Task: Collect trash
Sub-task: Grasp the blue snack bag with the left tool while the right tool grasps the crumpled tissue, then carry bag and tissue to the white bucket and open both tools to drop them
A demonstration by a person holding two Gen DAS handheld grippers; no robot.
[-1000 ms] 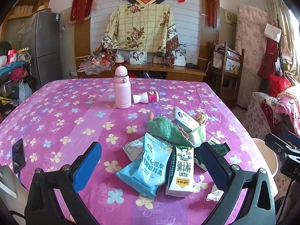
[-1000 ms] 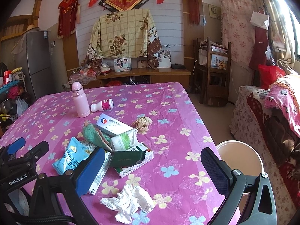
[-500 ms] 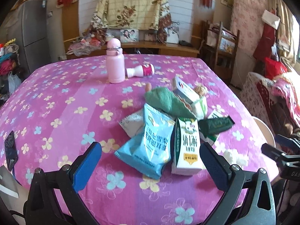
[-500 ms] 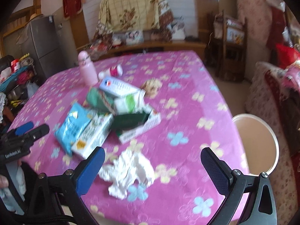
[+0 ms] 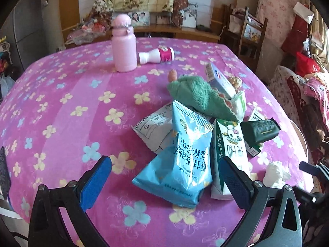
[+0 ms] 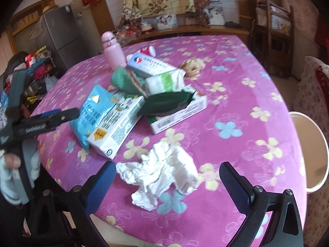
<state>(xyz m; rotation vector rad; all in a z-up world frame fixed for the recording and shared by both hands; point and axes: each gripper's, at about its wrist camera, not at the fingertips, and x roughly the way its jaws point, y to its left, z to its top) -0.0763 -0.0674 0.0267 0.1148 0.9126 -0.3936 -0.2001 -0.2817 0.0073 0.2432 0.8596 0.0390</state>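
Observation:
A heap of trash lies on the pink flowered tablecloth (image 5: 61, 107). A light blue snack bag (image 5: 185, 160) and a white-green milk carton (image 5: 230, 156) sit between and just beyond the blue pads of my left gripper (image 5: 165, 182), which is open and empty. A crumpled white tissue (image 6: 160, 173) lies between the tips of my right gripper (image 6: 166, 182), also open and empty. Further back are a green cloth (image 5: 197, 94), a dark green wrapper (image 6: 166, 100) on a white box (image 6: 178, 113), and a blue-white box (image 6: 150, 63).
A pink bottle (image 5: 123, 45) stands at the back with a small white-and-red bottle (image 5: 156, 56) lying beside it. A round white bin (image 6: 308, 150) sits below the table's right edge. Cabinet, chair and fridge (image 6: 59, 33) stand beyond the table.
Both grippers have moved forward and down toward the table. The snack bag and carton now sit nearer the left gripper, the tissue lies between the right gripper's tips.

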